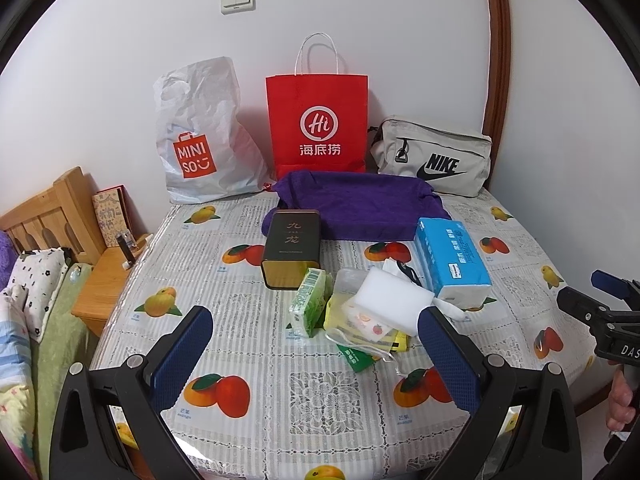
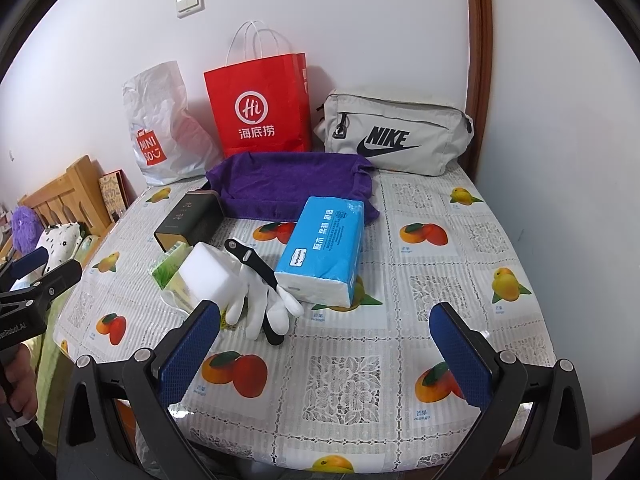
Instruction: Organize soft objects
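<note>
Blue-ribbed left gripper (image 1: pixel 316 344) gaping — spongy white block (image 1: pixel 390 294) beyond.

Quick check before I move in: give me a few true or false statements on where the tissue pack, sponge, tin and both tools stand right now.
1. The blue tissue pack lies on the table. True.
2. The left tool is shut on the white sponge. False: it is open, holding nothing.
3. The dark tin sits inside the red paper bag. False: it lies on the table in front of the purple cloth.
4. The right tool is open and empty. True.
5. The white glove lies beside the sponge. True.
</note>
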Motion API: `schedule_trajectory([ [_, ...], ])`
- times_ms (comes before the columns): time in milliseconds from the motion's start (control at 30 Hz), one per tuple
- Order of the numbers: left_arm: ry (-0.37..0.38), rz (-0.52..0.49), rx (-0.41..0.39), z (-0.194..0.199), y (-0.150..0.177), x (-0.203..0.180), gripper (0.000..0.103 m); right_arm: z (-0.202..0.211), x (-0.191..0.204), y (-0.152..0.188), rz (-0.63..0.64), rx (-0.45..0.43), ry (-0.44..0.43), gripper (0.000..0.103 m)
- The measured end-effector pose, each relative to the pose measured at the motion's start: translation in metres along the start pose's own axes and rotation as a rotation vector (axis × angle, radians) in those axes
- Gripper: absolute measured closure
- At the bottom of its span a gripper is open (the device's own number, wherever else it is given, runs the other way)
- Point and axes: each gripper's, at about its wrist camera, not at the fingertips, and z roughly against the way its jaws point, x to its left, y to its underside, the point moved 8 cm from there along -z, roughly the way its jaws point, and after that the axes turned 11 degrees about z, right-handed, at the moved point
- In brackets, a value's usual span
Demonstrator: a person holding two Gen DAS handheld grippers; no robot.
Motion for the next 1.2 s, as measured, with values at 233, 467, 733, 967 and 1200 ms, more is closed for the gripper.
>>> schedule_trajectory([
  [233,0.000,-0.005,0.051,-0.022,0.005,-0.002,0.000,-0.009,-0.004,-0.001,-0.002,0.016,-0.003,0.000],
  [467,0.032,-0.023,0.116,-0.053,0.018,-0.010,0.000,-0.030,-0.006,0.005,0.001,0.043,-0.015,0.000],
  [733,0.058,-0.080,0.175,-0.091,0.032,-0.031,0.000,-0.059,-0.007,0.015,0.000,0.083,-0.026,0.000],
  [967,0.136,-0.116,0.208,-0.118,0.038,-0.051,0.000,-0.080,-0.008,0.019,-0.001,0.105,-0.040,0.000],
  [1200,0.188,-0.183,0.232,-0.137,0.043,-0.071,0.000,-0.099,-0.008,0.027,0.008,0.143,-0.050,0.000],
])
